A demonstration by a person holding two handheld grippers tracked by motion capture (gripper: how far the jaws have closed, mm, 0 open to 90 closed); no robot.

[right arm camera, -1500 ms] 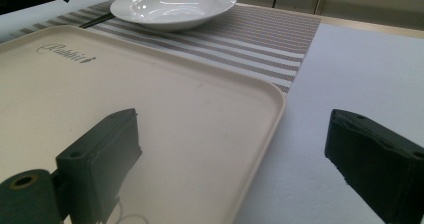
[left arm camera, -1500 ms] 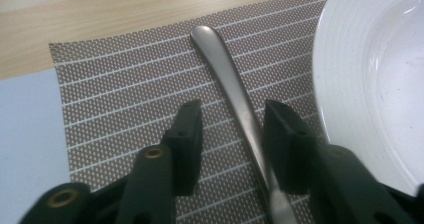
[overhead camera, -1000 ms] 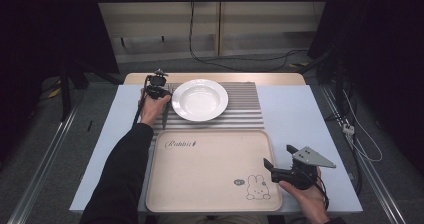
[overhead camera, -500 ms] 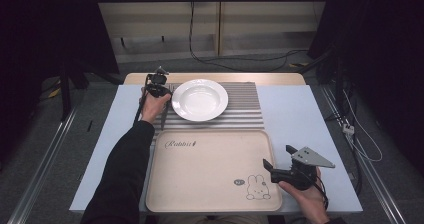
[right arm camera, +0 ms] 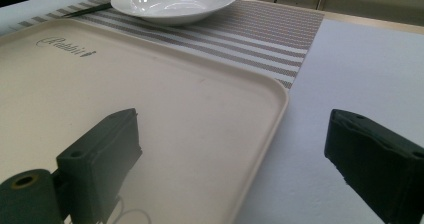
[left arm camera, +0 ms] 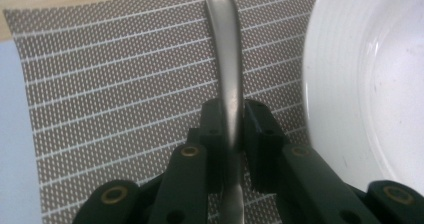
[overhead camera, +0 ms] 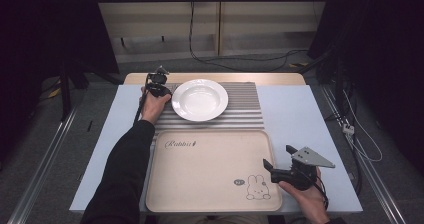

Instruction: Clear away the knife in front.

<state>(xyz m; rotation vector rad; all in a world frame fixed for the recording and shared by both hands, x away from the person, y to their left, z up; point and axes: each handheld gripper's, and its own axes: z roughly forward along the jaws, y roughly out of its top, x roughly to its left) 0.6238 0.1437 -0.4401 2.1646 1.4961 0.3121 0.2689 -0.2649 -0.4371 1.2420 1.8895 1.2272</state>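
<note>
Here the left gripper is clamped on a metal handle lying on the striped mat at the white plate's nine o'clock (which utensil it is, I cannot tell). Its hold looks narrow, so the handle could twist or knock the plate's rim. The high view hides that pinch, which the left gripper view shows, while the right gripper hangs wide apart over the tray's edge.

From above the near edge we look forward and down on the whole table. On the left gripper, we sit close over the striped mat, looking along its jaws. On the right gripper we ride low at the near right, facing far-left across the tray. All three views share the white plate.
</note>
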